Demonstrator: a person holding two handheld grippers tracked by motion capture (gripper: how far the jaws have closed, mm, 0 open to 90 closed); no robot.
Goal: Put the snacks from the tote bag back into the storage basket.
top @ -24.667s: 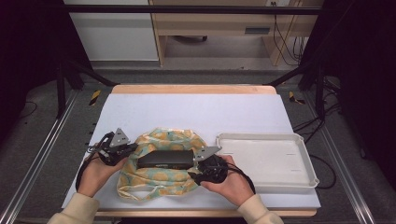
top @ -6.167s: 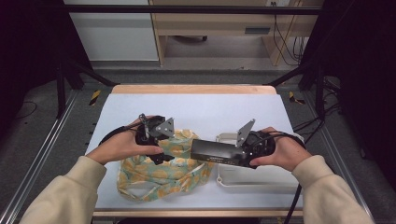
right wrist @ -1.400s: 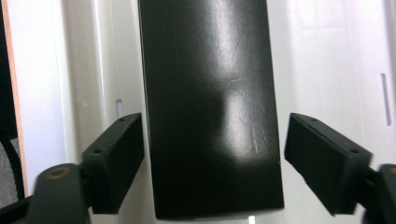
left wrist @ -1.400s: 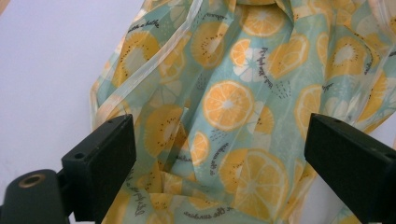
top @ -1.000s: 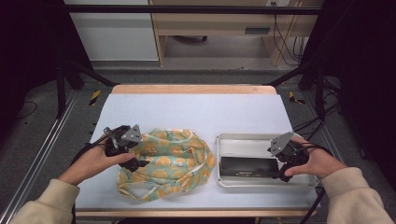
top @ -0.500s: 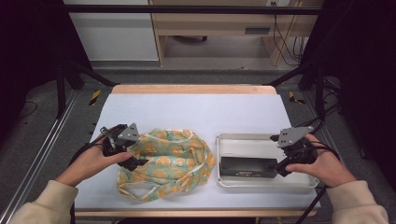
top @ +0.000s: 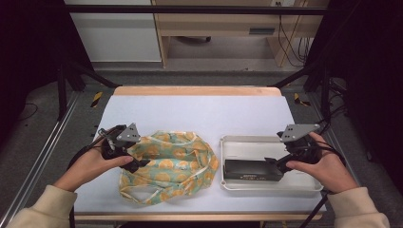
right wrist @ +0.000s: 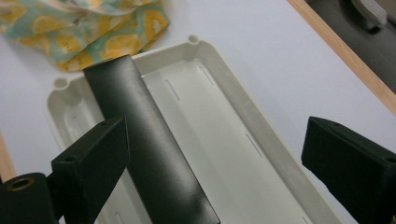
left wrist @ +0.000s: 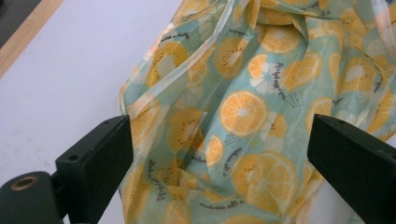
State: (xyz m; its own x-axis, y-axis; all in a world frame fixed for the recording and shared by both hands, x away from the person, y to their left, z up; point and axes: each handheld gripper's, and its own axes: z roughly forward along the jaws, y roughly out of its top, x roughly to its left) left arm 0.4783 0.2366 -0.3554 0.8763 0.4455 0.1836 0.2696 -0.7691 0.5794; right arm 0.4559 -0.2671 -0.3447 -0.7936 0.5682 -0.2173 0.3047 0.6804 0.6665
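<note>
A crumpled fruit-print cloth bag lies on the white table, left of centre. My left gripper rests at its left edge, open, jaws spread over the fabric without pinching it. A long black box lies in the near part of the white tray at the right. My right gripper hovers open at the box's right end; the box passes by the left jaw and is not clamped.
The wooden far edge of the table borders a broad bare stretch of white tabletop. Dark metal frame rails run along both sides. A corner of the cloth bag lies close to the tray's end.
The black box went from inside the bag, carried by my right gripper, into the tray. Over the last second the right gripper let go and drew back to the right; the left stayed put.
</note>
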